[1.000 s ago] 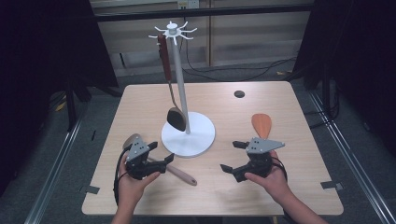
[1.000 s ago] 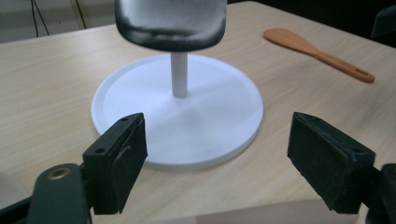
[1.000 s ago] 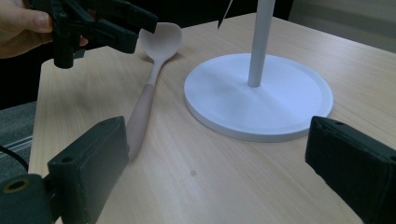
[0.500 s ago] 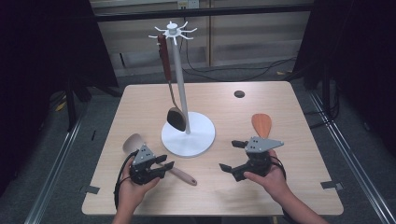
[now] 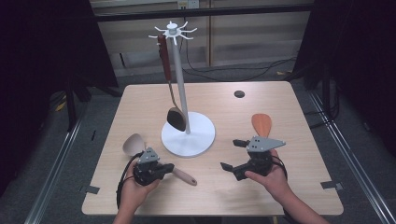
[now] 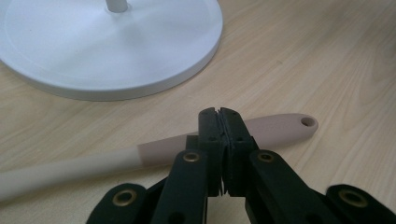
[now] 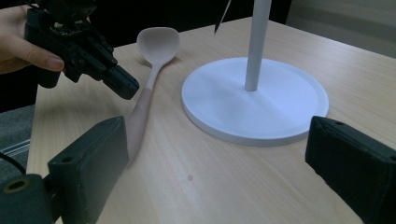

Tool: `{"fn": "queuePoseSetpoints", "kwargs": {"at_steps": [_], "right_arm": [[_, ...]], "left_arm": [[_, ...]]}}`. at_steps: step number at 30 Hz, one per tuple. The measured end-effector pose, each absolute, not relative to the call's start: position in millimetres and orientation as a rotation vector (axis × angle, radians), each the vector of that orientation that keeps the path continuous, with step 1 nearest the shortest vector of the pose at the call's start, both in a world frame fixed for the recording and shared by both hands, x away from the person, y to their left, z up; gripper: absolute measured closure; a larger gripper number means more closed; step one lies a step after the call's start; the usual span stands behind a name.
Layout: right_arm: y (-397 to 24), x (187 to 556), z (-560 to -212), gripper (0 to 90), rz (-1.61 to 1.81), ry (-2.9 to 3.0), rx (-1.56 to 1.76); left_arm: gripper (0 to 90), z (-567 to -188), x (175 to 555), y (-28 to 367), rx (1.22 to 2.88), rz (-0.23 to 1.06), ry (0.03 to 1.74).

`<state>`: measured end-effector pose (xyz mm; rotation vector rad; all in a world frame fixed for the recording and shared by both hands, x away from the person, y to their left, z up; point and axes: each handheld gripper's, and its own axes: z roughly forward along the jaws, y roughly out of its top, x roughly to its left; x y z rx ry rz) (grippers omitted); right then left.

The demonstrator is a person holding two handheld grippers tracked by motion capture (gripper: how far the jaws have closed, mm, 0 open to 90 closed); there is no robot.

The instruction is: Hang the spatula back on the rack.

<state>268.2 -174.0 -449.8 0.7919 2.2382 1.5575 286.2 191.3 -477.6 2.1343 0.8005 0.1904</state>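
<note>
A beige spoon (image 5: pixel 134 142) lies on the wooden table (image 5: pixel 140 100), its handle (image 6: pixel 280 128) pointing to the near right. My left gripper (image 5: pixel 169 167) hovers just over that handle. Its jaws have just been closing and now stand shut (image 6: pixel 219 116), pad against pad, with nothing between them; the handle runs past behind them. The right gripper view shows that left gripper (image 7: pixel 126 86) tilted down above the spoon (image 7: pixel 156 42). My right gripper (image 5: pixel 233 154) rests near the front right, wide open (image 7: pixel 219 163) and empty.
A white utensil stand (image 5: pixel 189 135) with a round base (image 7: pixel 254 100) occupies the table's middle. A dark ladle (image 5: pixel 176 119) with a reddish handle hangs from its top. An orange spatula (image 5: pixel 261 123) lies behind the right gripper. A small dark disc (image 5: pixel 239 94) sits far right.
The left gripper slid a little toward the near edge, off the spoon's bowl and over its handle, and its jaws came together. The right gripper kept still.
</note>
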Motion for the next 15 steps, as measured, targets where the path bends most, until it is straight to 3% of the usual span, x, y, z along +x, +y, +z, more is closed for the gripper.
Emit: {"fn": "queuePoseSetpoints", "kwargs": {"at_steps": [15], "right_arm": [[-168, 271, -449, 5.7, 1.569, 2.250, 0.774]], "left_arm": [[88.4, -491, 278, 191, 2.214, 0.158, 0.768]]}}
